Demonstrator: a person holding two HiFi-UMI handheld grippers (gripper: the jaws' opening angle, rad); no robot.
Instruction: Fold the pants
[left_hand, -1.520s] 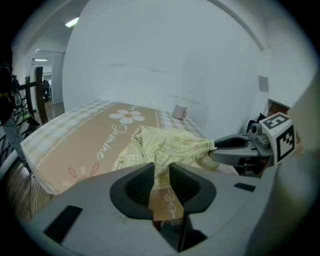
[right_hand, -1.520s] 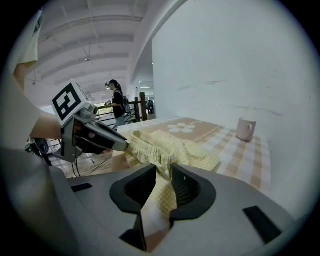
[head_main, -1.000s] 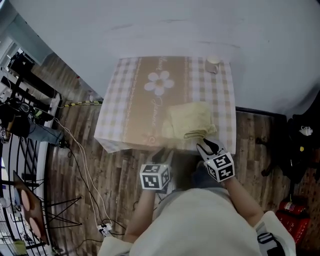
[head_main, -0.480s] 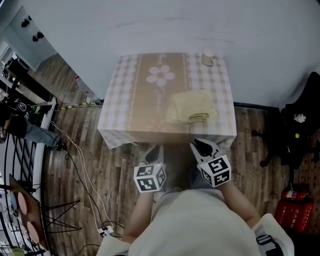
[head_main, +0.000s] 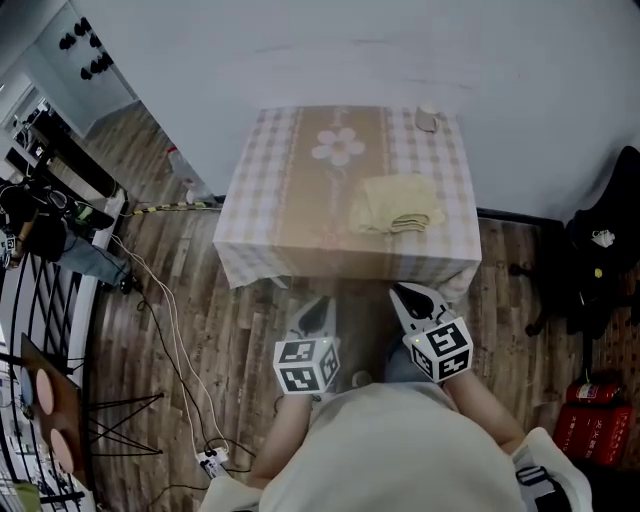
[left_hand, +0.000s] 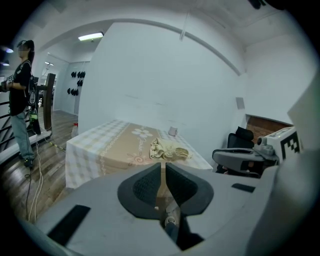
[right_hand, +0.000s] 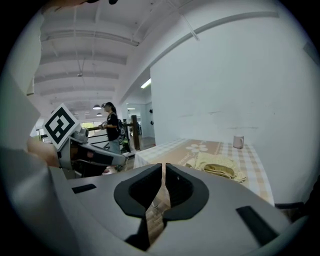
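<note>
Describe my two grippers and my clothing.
The left gripper and right gripper match: pale grey bodies, dark textured pads, each carrying a white cube with black square markers. No cables show. Both jaws have just been closing, nothing between them. You wear a pale cream top.

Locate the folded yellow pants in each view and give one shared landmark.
Head view: pants on the right half of the table, toward its near edge.
Left gripper view: pants at picture centre, on the table's right side.
Right gripper view: pants right of centre, low.
Shared landmark: the cup at the table's far right corner, beyond the pants.
</note>
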